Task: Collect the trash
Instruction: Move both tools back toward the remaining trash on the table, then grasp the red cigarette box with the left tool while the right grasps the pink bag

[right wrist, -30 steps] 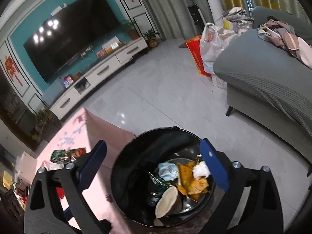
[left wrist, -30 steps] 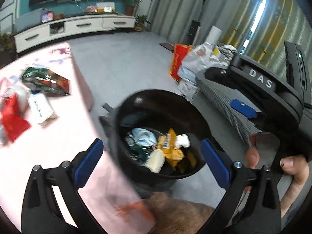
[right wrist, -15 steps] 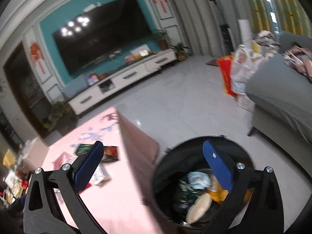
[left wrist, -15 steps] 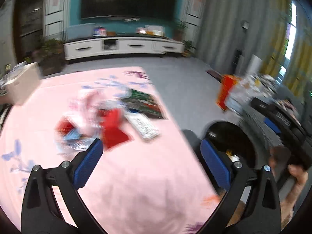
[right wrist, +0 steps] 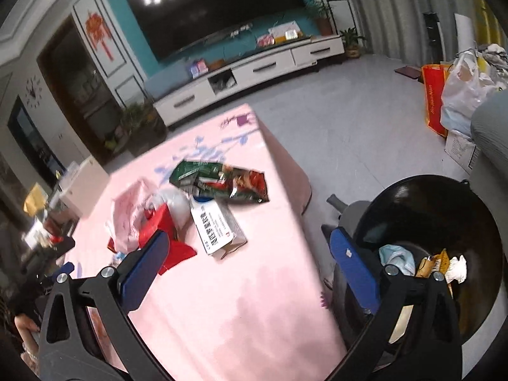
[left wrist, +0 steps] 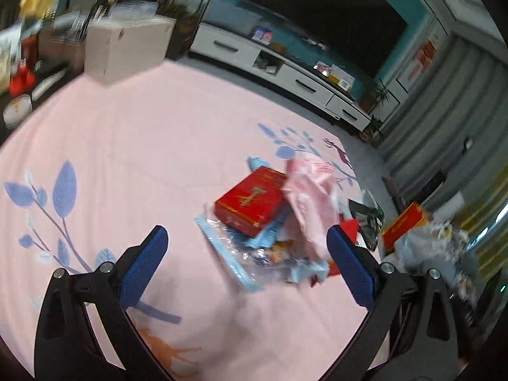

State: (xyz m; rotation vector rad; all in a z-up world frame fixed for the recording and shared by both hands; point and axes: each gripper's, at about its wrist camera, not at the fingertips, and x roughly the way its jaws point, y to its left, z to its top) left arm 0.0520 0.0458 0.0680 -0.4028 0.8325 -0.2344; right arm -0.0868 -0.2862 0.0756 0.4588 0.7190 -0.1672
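Observation:
Trash lies in a heap on the pink tablecloth (left wrist: 133, 146): a red box (left wrist: 250, 200), a pink plastic wrapper (left wrist: 309, 190) and clear blue-edged packaging (left wrist: 235, 254). My left gripper (left wrist: 246, 268) hangs open just above this heap, holding nothing. In the right wrist view a green and red snack bag (right wrist: 219, 181), a white carton (right wrist: 217, 228) and a red wrapper (right wrist: 165, 225) lie on the cloth. My right gripper (right wrist: 246, 268) is open and empty over the table's near edge. The black bin (right wrist: 444, 209) stands to its right with several pieces of trash inside.
A white cardboard box (left wrist: 123, 47) sits past the table's far edge. A white TV cabinet (right wrist: 254, 70) lines the back wall. A red bag (right wrist: 433, 98) and a white plastic bag (right wrist: 463, 95) stand on the floor beside a grey sofa (right wrist: 490, 133).
Both grippers have swung left, away from the bin and over the table. The left one now faces the trash heap. Both stay open and empty.

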